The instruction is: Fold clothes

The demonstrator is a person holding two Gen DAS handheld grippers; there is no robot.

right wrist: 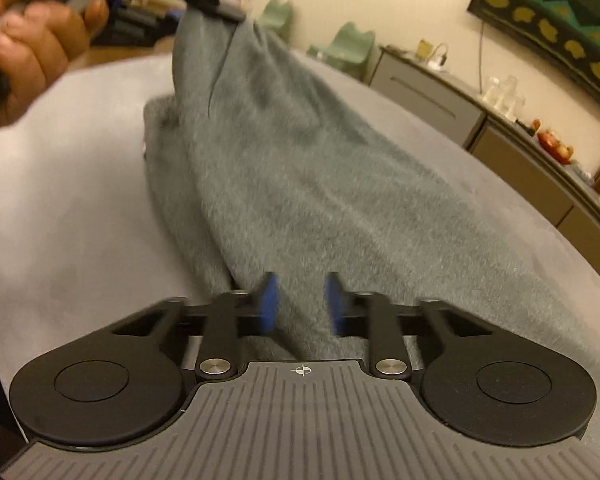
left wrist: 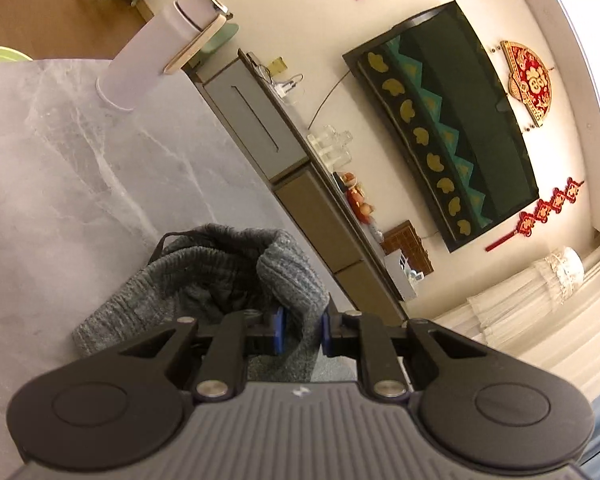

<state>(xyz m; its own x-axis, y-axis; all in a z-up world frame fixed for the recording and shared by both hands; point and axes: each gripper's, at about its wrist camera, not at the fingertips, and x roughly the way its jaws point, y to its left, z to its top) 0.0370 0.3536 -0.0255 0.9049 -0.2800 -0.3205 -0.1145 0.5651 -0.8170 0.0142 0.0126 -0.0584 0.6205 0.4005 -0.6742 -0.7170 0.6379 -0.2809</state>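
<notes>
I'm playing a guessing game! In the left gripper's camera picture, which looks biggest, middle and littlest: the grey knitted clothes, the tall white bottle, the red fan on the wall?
1. Grey knitted clothes, though nearness helps.
2. White bottle.
3. Red fan, far away.

A home living room: wall television [left wrist: 444, 120], red festive hangings [left wrist: 528, 80], low cabinet [left wrist: 256, 120], curtains [left wrist: 540, 312].

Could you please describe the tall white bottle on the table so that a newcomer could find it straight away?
Start at the grey marble-patterned table and look to its far edge, beyond the grey knitted garment. There stands a tall frosted white cylindrical bottle. Its pale metallic loop handle at the cap sets it apart.
</notes>
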